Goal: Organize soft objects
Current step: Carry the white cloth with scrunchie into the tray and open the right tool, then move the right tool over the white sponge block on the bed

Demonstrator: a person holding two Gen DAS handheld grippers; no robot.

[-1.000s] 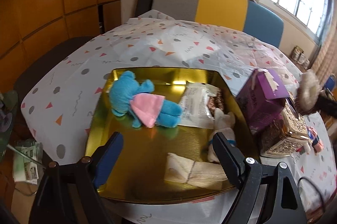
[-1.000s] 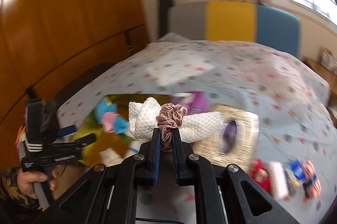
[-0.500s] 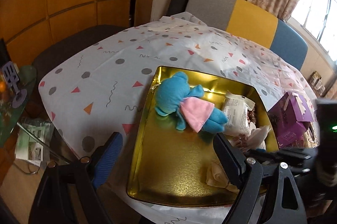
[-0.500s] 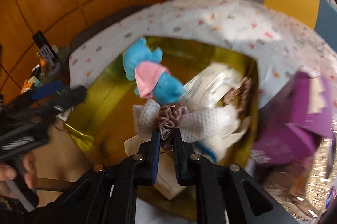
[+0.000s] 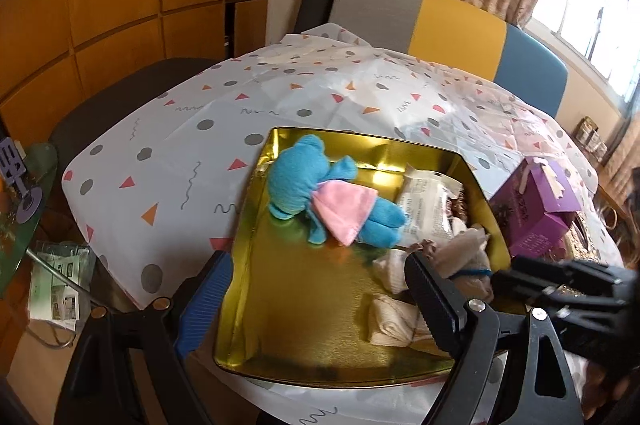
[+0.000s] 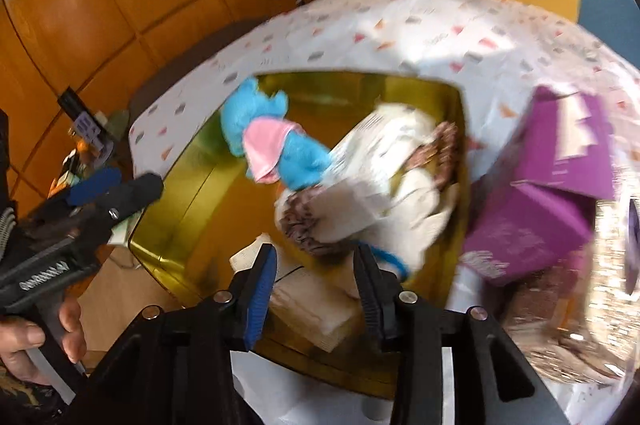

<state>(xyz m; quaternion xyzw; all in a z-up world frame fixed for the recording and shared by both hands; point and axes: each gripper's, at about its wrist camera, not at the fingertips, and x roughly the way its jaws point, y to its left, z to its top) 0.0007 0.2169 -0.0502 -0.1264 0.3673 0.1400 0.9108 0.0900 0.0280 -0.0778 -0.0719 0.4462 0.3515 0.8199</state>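
Two grippers hovering at the gold tray's (image 5: 248,257) near edge. Right gripper (image 6: 316,285) spreading its fingers wide, gripping nothing — white waffle cloth with mauve scrunchie (image 6: 320,221) lying just beyond the fingertips, inside the tray's right half, against the white packet (image 6: 380,153). Left gripper (image 5: 316,301) also gaping apart, empty, straddling the tray's near-left corner. Blue plush in pink skirt (image 5: 320,197) sprawling at the tray's far left. Folded beige cloth (image 5: 394,319) sitting near — purple box (image 6: 540,197) standing just right of the tray.
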